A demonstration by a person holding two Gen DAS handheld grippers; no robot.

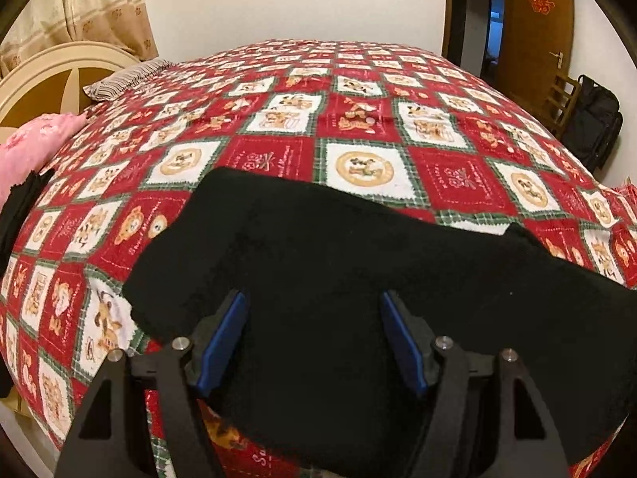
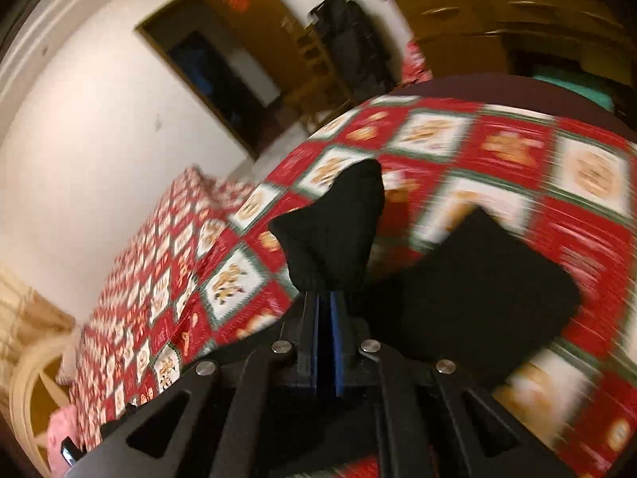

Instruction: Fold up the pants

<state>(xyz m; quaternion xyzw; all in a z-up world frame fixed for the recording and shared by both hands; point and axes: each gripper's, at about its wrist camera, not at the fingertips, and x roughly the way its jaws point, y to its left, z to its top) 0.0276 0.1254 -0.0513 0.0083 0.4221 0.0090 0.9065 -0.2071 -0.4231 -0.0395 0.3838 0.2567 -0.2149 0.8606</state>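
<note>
**Two grippers, one pair of black pants, fold partly made**

One pair of black, soft knit pants (image 1: 358,263) lies across the near part of a bed, spread over a red, white and green checked quilt printed with cartoon figures (image 1: 358,119). In the left wrist view the dark cloth runs in a broad band from lower left to the right edge, with a second layer seeming to rest on the first, though black on black hides the seam. The left gripper (image 1: 314,342) hangs over that band with its blue-padded jaws standing wide apart, nothing between them.

The right gripper (image 2: 326,318) has its jaws pressed together on a bunched end of the same pants (image 2: 330,235), which rises from the pads in a dark peak above the quilt (image 2: 497,151); another flat part of the cloth lies just to the right. That view is heavily blurred.

Judging by these frames, the job looks to be midway: the garment is laid out and apparently doubled lengthwise, one end is lifted, and the carrying of that end across, the laying flat and any smoothing remain to be done.

Farther out, a pink fluffy cloth (image 1: 32,139) and a striped pillow (image 1: 123,77) sit by the cream headboard (image 1: 47,71); a brown wooden door (image 1: 533,28) stands beyond the far corner.
</note>
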